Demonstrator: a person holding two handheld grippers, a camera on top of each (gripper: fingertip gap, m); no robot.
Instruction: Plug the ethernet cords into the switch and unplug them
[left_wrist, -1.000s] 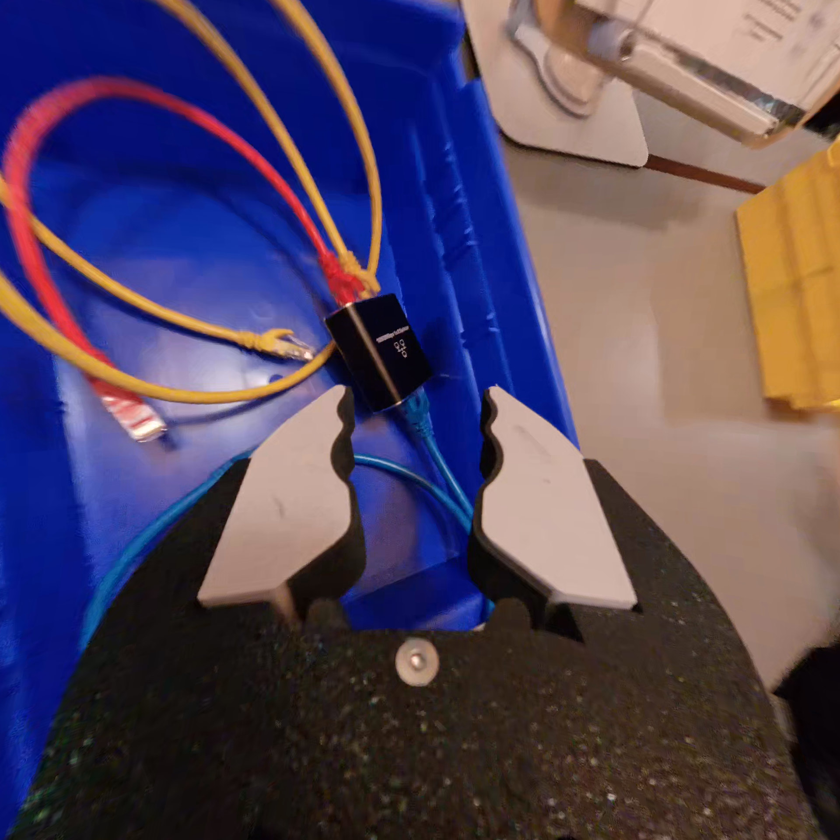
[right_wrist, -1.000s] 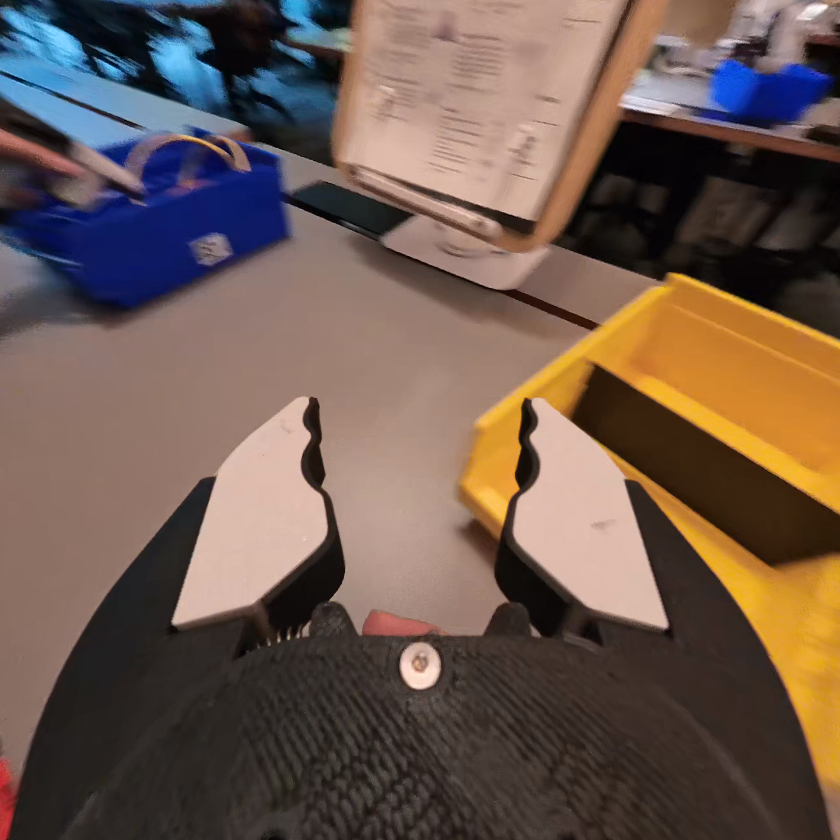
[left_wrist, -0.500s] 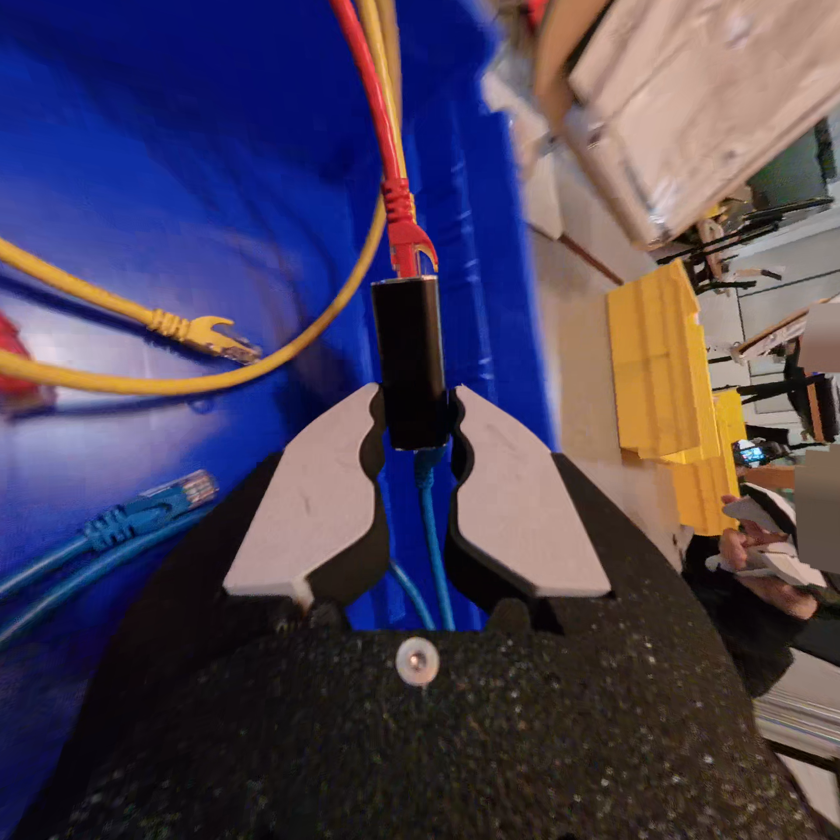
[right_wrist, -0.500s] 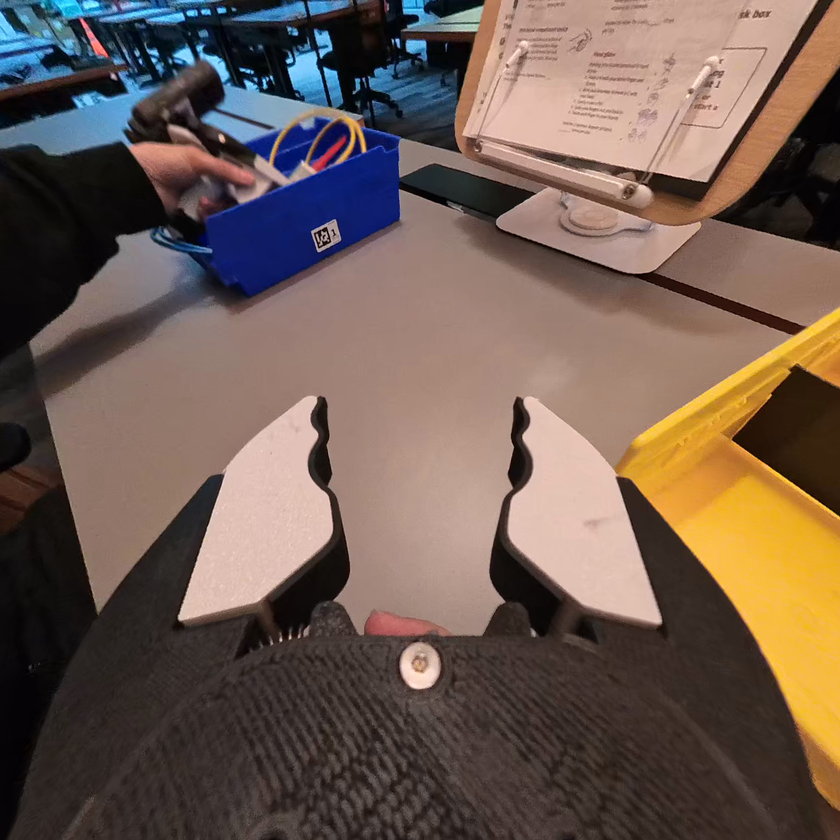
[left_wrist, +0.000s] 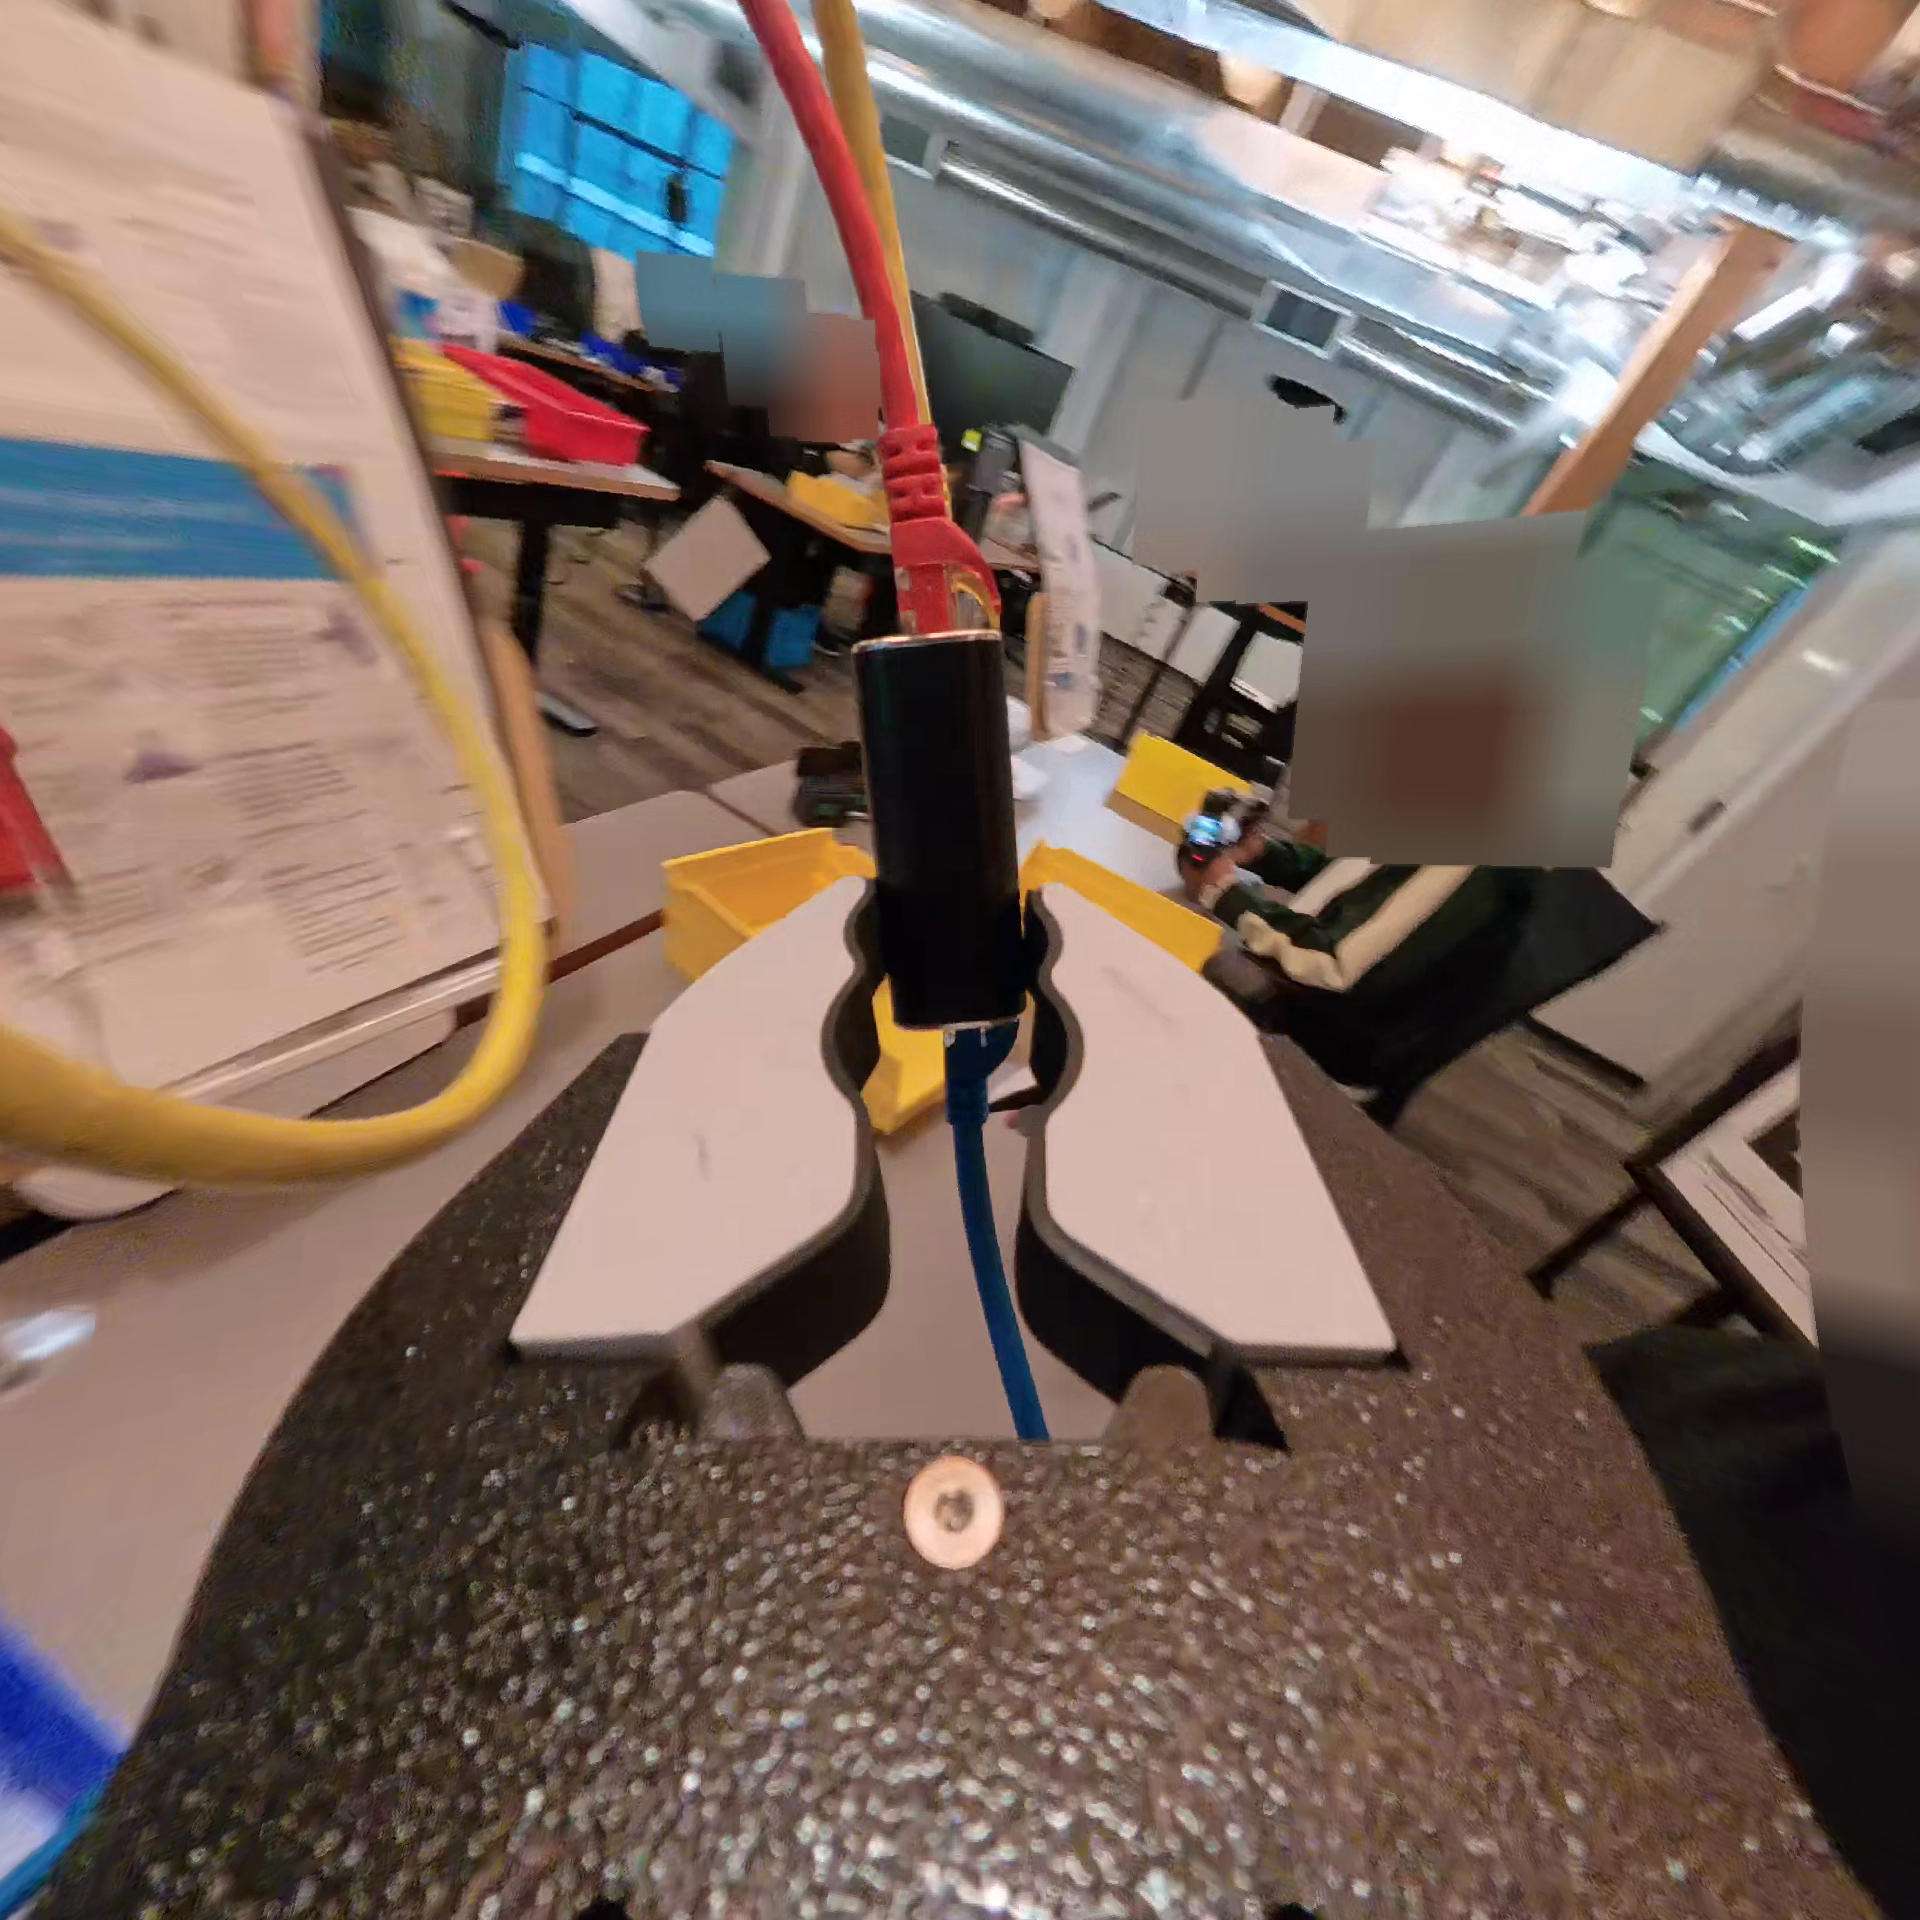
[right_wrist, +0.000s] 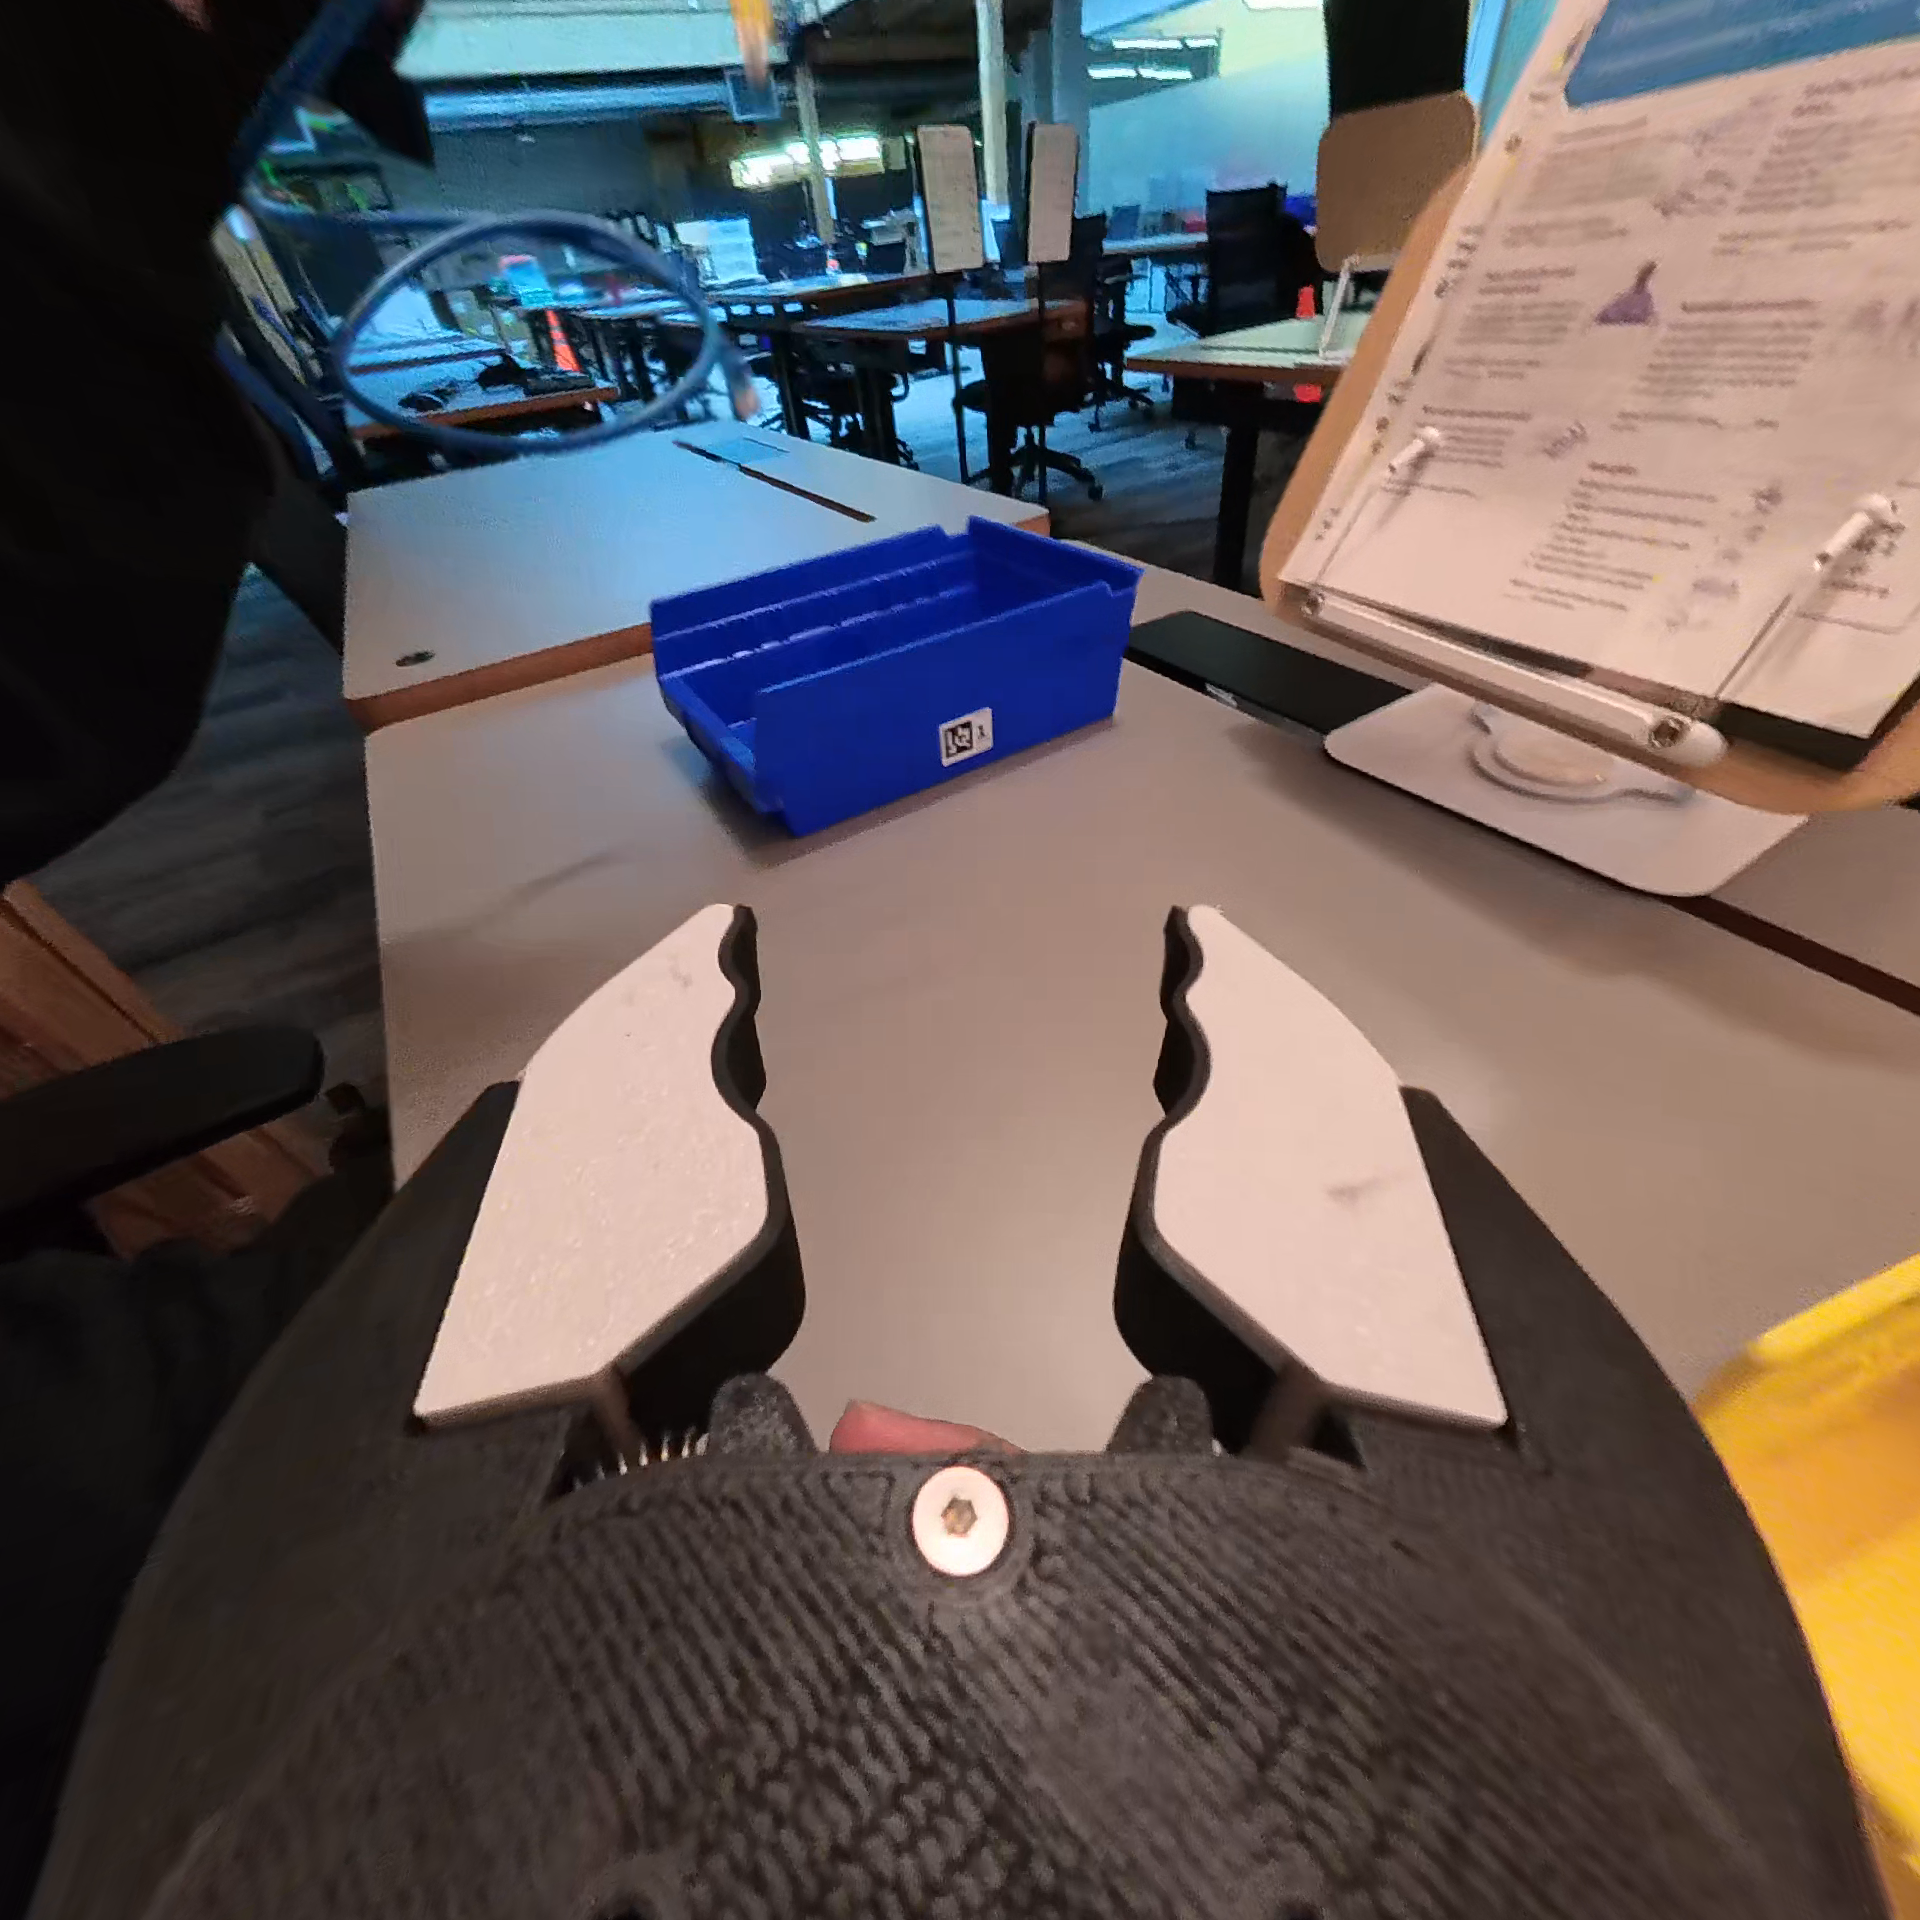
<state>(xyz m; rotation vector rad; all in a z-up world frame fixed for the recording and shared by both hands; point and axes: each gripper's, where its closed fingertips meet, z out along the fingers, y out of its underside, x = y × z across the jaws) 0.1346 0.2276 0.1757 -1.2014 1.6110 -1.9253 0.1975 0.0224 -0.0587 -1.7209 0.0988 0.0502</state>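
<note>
Open-plan workshop or lab, rows of desks (right_wrist: 935, 312) and office chairs (right_wrist: 1039, 416); exposed ceiling ducts (left_wrist: 1143, 208), parts bins (left_wrist: 540, 405)

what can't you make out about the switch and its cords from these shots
- Left wrist view: the switch's lower sides, covered by the left hand-held gripper.
- Left wrist view: the yellow cord's far plug, behind the red plug.
- Right wrist view: the blue cord's loop, blurred, cut off at the top.

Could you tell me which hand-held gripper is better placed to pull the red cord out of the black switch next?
Right. The right hand-held gripper is open and empty; the left hand-held gripper is clamped on the switch, bracing it.
</note>
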